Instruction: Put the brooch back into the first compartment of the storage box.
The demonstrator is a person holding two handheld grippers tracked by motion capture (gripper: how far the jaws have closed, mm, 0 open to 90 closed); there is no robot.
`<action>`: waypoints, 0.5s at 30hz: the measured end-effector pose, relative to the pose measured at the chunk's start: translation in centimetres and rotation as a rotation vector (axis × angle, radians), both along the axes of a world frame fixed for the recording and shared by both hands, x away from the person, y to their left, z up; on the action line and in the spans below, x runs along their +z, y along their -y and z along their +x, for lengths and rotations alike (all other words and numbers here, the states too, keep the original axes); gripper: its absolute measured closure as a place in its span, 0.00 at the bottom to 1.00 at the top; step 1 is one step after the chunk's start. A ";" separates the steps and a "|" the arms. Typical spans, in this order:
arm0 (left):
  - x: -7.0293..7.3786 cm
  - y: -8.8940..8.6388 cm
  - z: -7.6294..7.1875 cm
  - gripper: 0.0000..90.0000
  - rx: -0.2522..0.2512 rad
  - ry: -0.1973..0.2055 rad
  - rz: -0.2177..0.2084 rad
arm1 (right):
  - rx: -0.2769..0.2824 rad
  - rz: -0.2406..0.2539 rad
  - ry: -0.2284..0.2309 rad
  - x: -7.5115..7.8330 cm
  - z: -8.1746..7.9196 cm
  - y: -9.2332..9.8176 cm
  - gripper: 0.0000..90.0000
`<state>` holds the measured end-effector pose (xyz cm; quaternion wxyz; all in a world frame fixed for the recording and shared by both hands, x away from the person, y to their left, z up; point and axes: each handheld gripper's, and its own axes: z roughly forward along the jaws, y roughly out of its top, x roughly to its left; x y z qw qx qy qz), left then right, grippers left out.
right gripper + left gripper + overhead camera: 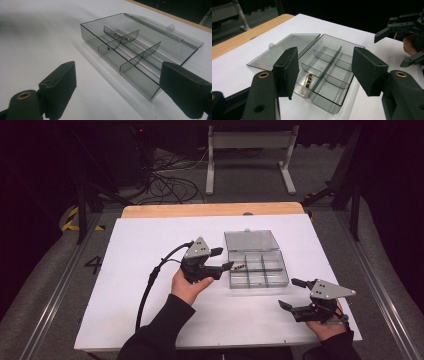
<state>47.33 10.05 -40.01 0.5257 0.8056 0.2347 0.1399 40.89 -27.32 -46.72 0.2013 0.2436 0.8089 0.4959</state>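
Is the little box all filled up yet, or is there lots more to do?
Not yet. Done: the clear box lies open, its lid flat behind it, and one small dark piece rests in a corner compartment. In hand: nothing; the left gripper hovers open beside the box, and the right gripper waits open on the white table. Left: the other compartments look empty, and the lid needs closing.

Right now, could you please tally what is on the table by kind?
Clear compartment box, lid open: 1
Small dark beaded piece in one compartment: 1
Hand-held tongs, left and right, both open and empty: 2
Total: 4
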 end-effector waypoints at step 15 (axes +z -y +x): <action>0.8 -0.8 -0.9 0.31 -0.004 -0.015 0.003 | 0.002 -0.006 0.001 0.0 0.0 -0.1 0.16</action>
